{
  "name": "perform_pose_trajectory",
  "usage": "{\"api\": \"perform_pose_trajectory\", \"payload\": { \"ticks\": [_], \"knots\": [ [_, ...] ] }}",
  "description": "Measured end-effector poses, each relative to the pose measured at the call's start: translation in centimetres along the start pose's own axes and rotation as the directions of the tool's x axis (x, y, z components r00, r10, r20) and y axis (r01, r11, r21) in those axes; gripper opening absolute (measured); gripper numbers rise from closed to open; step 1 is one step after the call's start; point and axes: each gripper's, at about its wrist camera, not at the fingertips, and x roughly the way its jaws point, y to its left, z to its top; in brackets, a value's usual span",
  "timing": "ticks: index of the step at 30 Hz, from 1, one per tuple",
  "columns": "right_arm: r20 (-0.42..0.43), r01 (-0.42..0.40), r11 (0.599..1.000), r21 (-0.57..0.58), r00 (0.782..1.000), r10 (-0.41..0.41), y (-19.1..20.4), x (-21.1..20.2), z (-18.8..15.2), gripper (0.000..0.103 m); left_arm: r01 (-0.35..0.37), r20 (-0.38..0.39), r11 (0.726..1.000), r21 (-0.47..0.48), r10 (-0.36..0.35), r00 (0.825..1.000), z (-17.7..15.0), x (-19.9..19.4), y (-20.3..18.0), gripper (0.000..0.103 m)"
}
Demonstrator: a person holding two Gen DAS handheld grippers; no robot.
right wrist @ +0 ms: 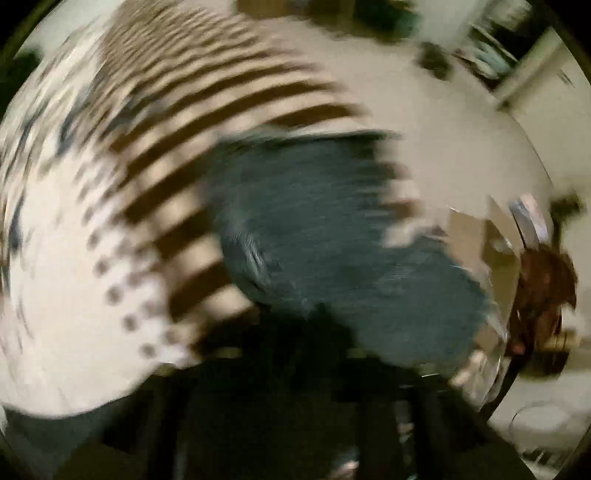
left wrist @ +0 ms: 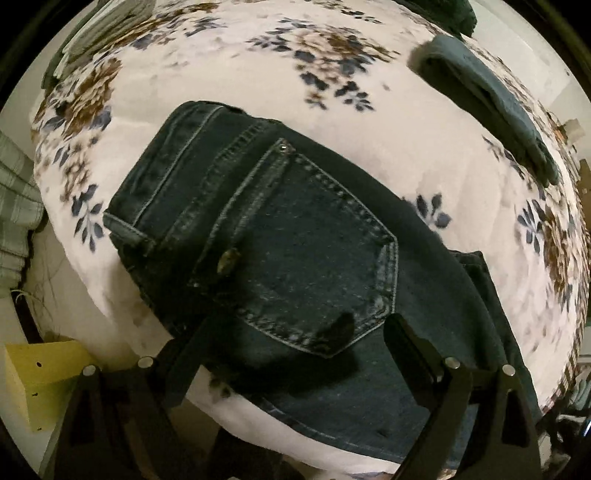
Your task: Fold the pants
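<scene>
Dark blue jeans lie on a floral bedspread, back pocket up, waistband toward the upper left. My left gripper is open just above the pocket's lower edge, its two black fingers wide apart and holding nothing. The right wrist view is heavily motion-blurred. It shows a blue denim part over the pale bedspread. My right gripper is a dark blur at the bottom, with denim right against it; whether it is open or shut does not show.
A folded dark green garment lies at the bed's far right. Striped cloth lies at the far left corner. A yellow box stands beside the bed at lower left. Blurred clutter sits right of the bed.
</scene>
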Motion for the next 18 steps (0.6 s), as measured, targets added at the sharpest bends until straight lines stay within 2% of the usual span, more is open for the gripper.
{"api": "perform_pose_trajectory", "payload": {
  "ticks": [3, 4, 5, 6, 8, 11, 12, 14, 15, 16, 17, 18],
  "knots": [
    [0.009, 0.006, 0.983, 0.183, 1.0, -0.008, -8.3, -0.6, -0.1, 0.018, -0.006, -0.005, 1.0, 0.007, 0.006, 1.0, 0.0, 0.4, -0.1, 0.094],
    [-0.009, -0.018, 0.971, 0.238, 1.0, 0.021, -10.8, -0.1, -0.4, 0.03, -0.007, -0.007, 1.0, 0.006, 0.007, 1.0, 0.0, 0.4, 0.0, 0.094],
    [-0.041, -0.08, 0.945, 0.318, 0.994, 0.098, -14.1, 0.8, -0.9, 0.034, -0.007, -0.007, 1.0, 0.003, 0.007, 1.0, -0.3, 0.4, 0.3, 0.094],
    [-0.042, -0.113, 0.922, 0.37, 0.99, 0.138, -16.0, 1.2, -1.3, 0.039, -0.009, -0.012, 1.0, -0.002, 0.009, 1.0, -0.6, 0.6, 0.5, 0.094],
    [-0.004, -0.17, 0.875, 0.454, 0.981, 0.193, -19.3, 0.8, -2.4, 0.04, -0.008, -0.024, 1.0, -0.021, 0.008, 1.0, -1.0, 0.9, 1.1, 0.094],
    [0.068, -0.291, 0.822, 0.49, 0.953, 0.296, -21.4, 0.0, -2.9, 0.041, -0.017, -0.03, 0.999, -0.034, 0.016, 0.999, -1.4, 1.3, 1.8, 0.094],
    [0.071, -0.308, 0.817, 0.488, 0.947, 0.315, -21.0, 0.0, -3.1, 0.045, -0.02, -0.033, 0.999, -0.038, 0.018, 0.999, -1.4, 1.5, 1.9, 0.094],
    [0.048, -0.322, 0.81, 0.491, 0.938, 0.344, -18.3, 1.0, -3.7, 0.046, -0.022, -0.042, 0.998, -0.052, 0.02, 0.999, -1.6, 1.8, 2.5, 0.094],
    [0.041, -0.331, 0.812, 0.481, 0.933, 0.357, -16.5, 1.1, -3.9, 0.044, -0.023, -0.047, 0.998, -0.06, 0.02, 0.999, -1.6, 1.9, 2.8, 0.094],
    [0.03, -0.33, 0.826, 0.457, 0.934, 0.356, -15.1, 1.4, -3.9, 0.009, -0.023, -0.048, 0.998, -0.066, 0.02, 0.999, -1.6, 1.8, 3.2, 0.094],
    [0.014, -0.285, 0.872, 0.398, 0.952, 0.304, -13.9, 1.4, -4.0, 0.001, -0.021, -0.045, 0.997, -0.071, 0.018, 0.999, -1.7, 1.7, 3.7, 0.094],
    [0.022, -0.228, 0.91, 0.348, 0.972, 0.235, -12.0, 1.1, -3.3, 0.0, -0.023, -0.043, 0.997, -0.074, 0.02, 0.999, -1.6, 1.7, 4.1, 0.094]
  ]
}}
